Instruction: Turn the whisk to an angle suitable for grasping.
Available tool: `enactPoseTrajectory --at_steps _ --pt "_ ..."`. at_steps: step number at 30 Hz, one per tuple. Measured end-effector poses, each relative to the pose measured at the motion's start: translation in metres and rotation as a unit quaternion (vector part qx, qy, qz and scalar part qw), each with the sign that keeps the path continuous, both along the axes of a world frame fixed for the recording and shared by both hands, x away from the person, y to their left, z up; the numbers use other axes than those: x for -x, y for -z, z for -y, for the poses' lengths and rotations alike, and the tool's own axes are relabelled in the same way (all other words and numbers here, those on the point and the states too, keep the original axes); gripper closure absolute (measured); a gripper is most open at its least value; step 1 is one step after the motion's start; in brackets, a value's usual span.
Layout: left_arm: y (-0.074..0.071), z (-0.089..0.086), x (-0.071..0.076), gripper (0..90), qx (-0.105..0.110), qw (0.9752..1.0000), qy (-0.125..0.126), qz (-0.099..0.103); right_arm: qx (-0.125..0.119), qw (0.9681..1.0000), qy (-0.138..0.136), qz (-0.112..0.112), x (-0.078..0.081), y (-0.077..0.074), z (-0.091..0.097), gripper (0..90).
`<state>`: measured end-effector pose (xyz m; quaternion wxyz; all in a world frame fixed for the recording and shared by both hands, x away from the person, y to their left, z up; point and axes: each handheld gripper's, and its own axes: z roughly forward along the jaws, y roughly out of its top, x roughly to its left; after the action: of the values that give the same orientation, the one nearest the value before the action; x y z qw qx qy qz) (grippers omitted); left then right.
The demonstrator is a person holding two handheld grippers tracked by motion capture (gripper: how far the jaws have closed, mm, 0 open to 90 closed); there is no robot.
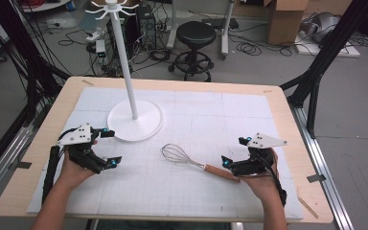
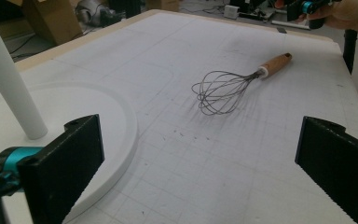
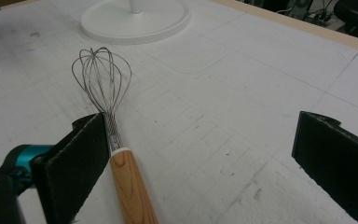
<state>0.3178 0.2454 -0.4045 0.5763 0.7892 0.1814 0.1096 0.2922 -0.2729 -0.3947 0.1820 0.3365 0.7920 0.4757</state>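
A wire whisk (image 1: 182, 157) with a wooden handle (image 1: 220, 171) lies flat on the white mat, its wire head pointing toward the stand. My right gripper (image 1: 233, 151) is open at the handle end. In the right gripper view the handle (image 3: 130, 186) lies just inside the left jaw, and the gripper (image 3: 200, 154) has nothing pressed between its pads. My left gripper (image 1: 112, 147) is open beside the stand's round base (image 1: 135, 120), well left of the whisk. In the left gripper view the whisk (image 2: 223, 88) lies ahead of the wide-open gripper (image 2: 200, 163).
A tall white pole (image 1: 124, 62) with hooks at its top rises from the base. The gridded white mat (image 1: 211, 110) covers a wooden table (image 1: 287, 120). Behind the table are a black stool (image 1: 195, 36), cardboard boxes (image 1: 287, 19) and floor cables.
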Motion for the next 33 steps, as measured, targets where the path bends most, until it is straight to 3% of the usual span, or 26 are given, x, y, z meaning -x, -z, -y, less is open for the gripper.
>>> enactPoseTrajectory --at_steps 13,21,24,27,28,33 --pt "-0.001 -0.001 0.001 1.7 0.001 1.0000 0.002 0.003 0.005 1.0000 -0.007 0.001 0.003 -0.003 -0.005 2.8" --pt "-0.002 0.000 0.002 1.7 -0.003 1.0000 0.004 0.005 0.040 0.9989 -0.020 -0.012 0.001 0.003 -0.015 2.9" --pt "-0.002 0.000 0.002 1.7 -0.001 1.0000 0.003 0.006 0.057 0.9977 -0.029 -0.022 -0.001 0.007 -0.021 5.3" --pt "-0.002 0.000 0.002 1.7 -0.001 1.0000 0.004 0.005 0.078 0.9954 -0.042 -0.034 -0.002 0.010 -0.027 14.4" --pt "-0.001 0.001 0.002 1.7 -0.003 1.0000 0.004 0.005 0.092 0.9933 -0.054 -0.044 -0.002 0.013 -0.031 16.0" --pt "-0.001 0.001 0.001 1.7 -0.005 1.0000 0.005 0.005 0.110 0.9901 -0.069 -0.053 -0.004 0.019 -0.038 21.6"
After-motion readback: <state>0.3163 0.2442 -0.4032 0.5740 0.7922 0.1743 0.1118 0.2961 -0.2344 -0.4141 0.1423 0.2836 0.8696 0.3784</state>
